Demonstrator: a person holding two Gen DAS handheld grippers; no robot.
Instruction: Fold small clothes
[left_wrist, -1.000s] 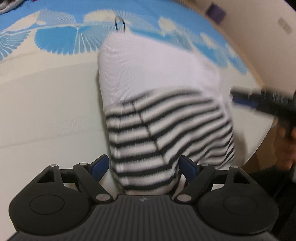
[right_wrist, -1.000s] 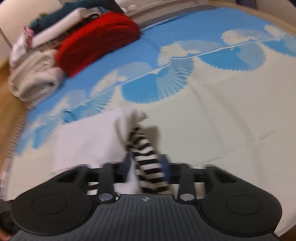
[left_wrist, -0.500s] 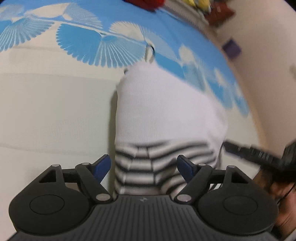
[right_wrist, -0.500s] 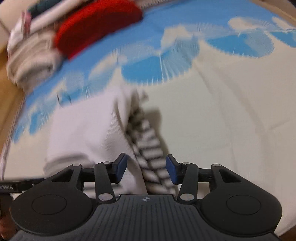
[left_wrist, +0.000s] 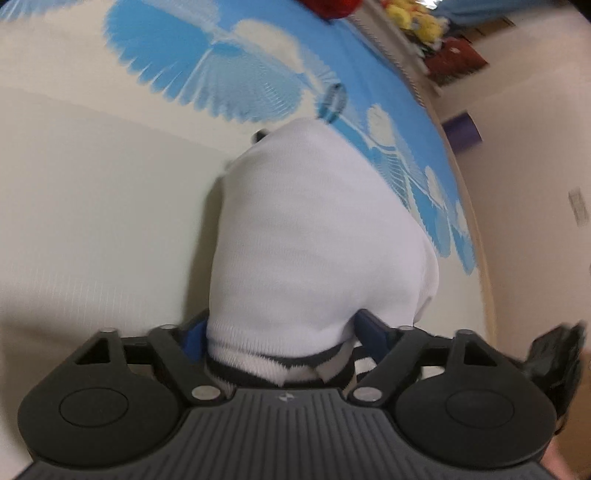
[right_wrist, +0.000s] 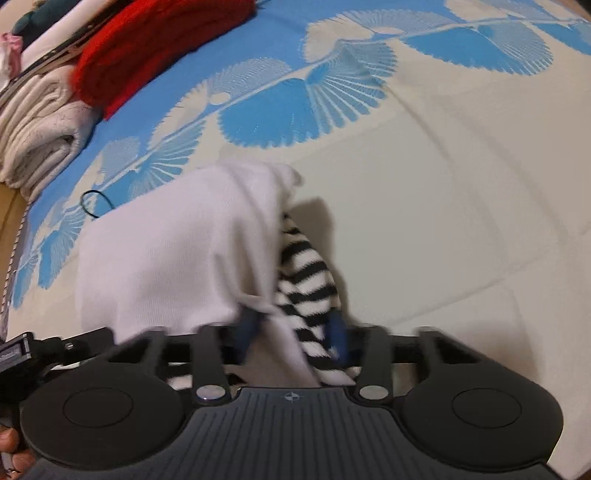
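Garment (right_wrist: 177, 266) on bedspread (right_wrist: 461, 206); both grippers' jaws closing around its edge.

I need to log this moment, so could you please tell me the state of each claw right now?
Left claw: closing around the white and striped garment; pads not clearly pressing it.
Right claw: closing on the garment's striped edge between its fingers.

Garment (right_wrist: 177, 258) on patterned bed (right_wrist: 461, 192)
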